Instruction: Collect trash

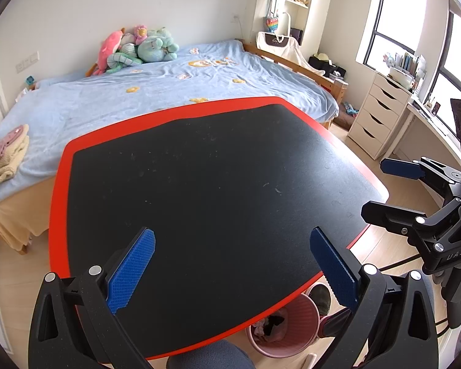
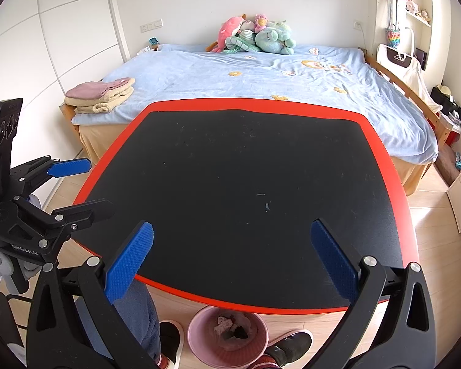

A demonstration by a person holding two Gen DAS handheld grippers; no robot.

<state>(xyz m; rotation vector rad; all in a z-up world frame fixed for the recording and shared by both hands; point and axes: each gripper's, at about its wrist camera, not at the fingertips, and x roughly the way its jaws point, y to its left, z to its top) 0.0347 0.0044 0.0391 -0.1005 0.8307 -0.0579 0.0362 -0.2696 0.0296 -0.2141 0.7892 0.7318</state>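
A pink waste bin (image 1: 287,329) stands on the floor under the table's near edge, with crumpled trash (image 2: 230,326) inside; it also shows in the right wrist view (image 2: 199,341). The table (image 1: 58,215) has a red rim and a black mat (image 2: 246,190) bearing only faint specks. My left gripper (image 1: 232,267) is open and empty above the mat's near side; it also shows at the left of the right wrist view (image 2: 86,184). My right gripper (image 2: 230,256) is open and empty above the near edge; it also shows at the right of the left wrist view (image 1: 375,186).
A bed (image 2: 261,70) with a blue cover, plush toys (image 2: 255,38) and folded towels (image 2: 101,93) lies beyond the table. A white drawer unit (image 1: 378,113) stands at the right by the window. The person's legs and shoes (image 2: 292,346) flank the bin.
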